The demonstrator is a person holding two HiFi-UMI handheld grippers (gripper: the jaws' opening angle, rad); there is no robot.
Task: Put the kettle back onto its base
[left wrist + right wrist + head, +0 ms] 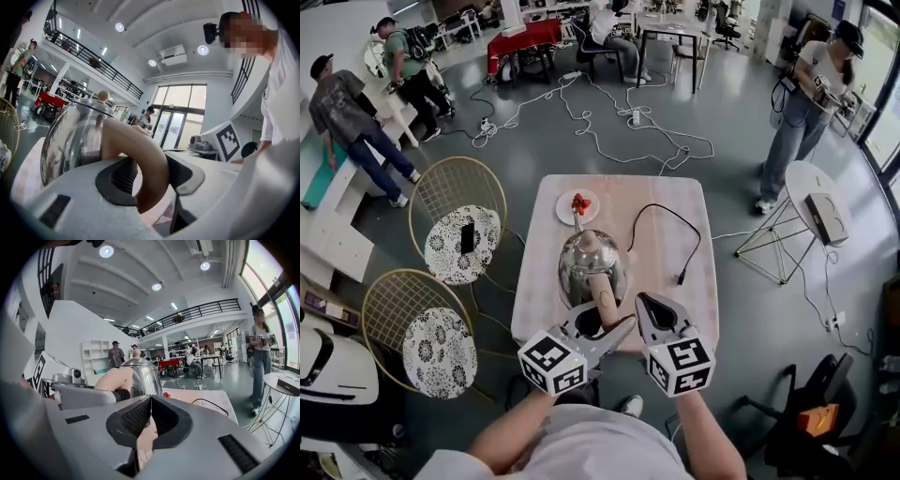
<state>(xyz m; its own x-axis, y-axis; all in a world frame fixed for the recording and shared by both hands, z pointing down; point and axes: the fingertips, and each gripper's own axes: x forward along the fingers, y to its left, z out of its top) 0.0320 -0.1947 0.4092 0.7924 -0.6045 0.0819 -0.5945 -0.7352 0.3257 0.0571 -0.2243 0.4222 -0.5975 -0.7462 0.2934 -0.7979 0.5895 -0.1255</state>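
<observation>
A shiny steel kettle (586, 261) with a beige handle (602, 292) stands on the pale wooden table (689, 211). Its base does not show beneath it; a black power cord (661, 211) runs out from beside it. My left gripper (602, 325) is shut on the kettle's handle (152, 161), with a pad on either side of it. The steel body (70, 136) fills the left of the left gripper view. Just right of the handle, my right gripper (645, 305) is shut with nothing between its pads (136, 417). The right gripper view shows the kettle (139, 376) ahead on the left.
A small white plate of red fruit (577, 206) lies behind the kettle. The cord's plug (681, 277) rests near the table's right edge. Two gold wire chairs (459, 220) stand to the left, a small round side table (817, 211) to the right. Several people stand further off.
</observation>
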